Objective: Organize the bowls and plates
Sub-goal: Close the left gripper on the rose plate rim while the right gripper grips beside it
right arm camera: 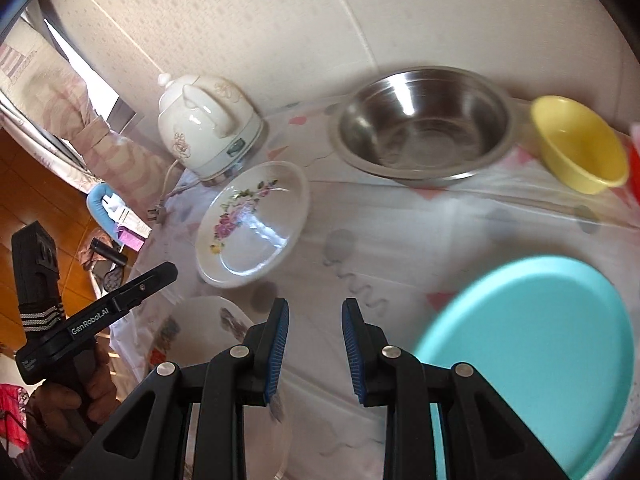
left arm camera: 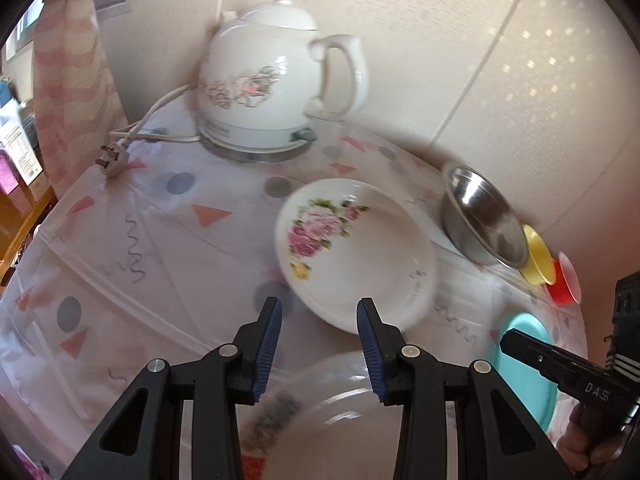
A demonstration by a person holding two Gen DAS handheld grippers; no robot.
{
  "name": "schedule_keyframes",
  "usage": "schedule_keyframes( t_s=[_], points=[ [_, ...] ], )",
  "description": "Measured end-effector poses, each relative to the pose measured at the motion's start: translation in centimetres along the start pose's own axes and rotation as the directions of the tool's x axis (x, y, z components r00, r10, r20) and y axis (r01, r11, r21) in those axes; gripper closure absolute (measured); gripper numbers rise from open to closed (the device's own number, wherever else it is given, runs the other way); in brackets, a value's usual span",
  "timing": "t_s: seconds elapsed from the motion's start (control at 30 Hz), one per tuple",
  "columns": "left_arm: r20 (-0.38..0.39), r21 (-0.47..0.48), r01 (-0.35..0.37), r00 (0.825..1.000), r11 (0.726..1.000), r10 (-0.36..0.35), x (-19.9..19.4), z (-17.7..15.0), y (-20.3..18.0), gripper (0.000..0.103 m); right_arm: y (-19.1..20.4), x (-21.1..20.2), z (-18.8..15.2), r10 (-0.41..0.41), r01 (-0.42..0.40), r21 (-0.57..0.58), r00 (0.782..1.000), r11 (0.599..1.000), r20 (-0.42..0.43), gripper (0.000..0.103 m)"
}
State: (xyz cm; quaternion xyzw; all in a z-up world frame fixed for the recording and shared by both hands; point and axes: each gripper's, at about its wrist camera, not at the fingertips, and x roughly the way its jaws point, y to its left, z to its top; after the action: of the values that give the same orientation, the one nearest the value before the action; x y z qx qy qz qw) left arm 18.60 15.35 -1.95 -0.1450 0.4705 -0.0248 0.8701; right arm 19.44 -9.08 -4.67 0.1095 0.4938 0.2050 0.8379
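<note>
The rose plate [left arm camera: 356, 252] sits mid-bench, ahead of my left claw [left arm camera: 319, 322], which hangs open and empty. Along the back edge stand steel bowl [right arm camera: 426, 124] and yellow bowl [right arm camera: 580, 144]. My right claw [right arm camera: 315, 322] gapes beside the teal plate [right arm camera: 532, 356].

We read "GenRobot.AI" on the left gripper [right arm camera: 96, 316] body and "DAS" on the right gripper [left arm camera: 560, 368] body.
</note>
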Motion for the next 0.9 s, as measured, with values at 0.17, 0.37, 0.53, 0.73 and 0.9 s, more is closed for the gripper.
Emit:
schedule_keyframes(
  t_s=[0.17,0.37,0.53,0.73,0.9],
  points=[
    [-0.016,-0.032,0.008,1.0,0.999,-0.008,1.3,1.8,1.9,0.065,0.9,2.8,1.8,0.013,-0.013,0.013,0.999,1.0,-0.03,0.075],
    [-0.032,-0.035,0.03,0.999,0.999,-0.031,3.0,3.3,2.6,0.067,0.8,5.2,3.3,0.009,-0.007,0.057,0.999,0.998,-0.045,0.075],
    [-0.04,-0.005,0.03,0.999,1.0,-0.03,4.5,4.3,2.2,0.073,0.5,6.6,4.0,-0.005,0.009,0.078,0.998,0.997,-0.057,0.075],
    [-0.067,0.013,0.024,0.997,1.0,-0.023,6.6,4.7,2.1,0.082,0.6,7.8,4.5,-0.01,0.016,0.076,0.997,0.997,-0.07,0.077],
    [-0.083,0.011,0.028,0.996,1.0,-0.027,7.8,4.8,1.8,0.084,0.4,9.1,4.6,-0.01,0.017,0.083,0.997,0.996,-0.078,0.085]
  ],
)
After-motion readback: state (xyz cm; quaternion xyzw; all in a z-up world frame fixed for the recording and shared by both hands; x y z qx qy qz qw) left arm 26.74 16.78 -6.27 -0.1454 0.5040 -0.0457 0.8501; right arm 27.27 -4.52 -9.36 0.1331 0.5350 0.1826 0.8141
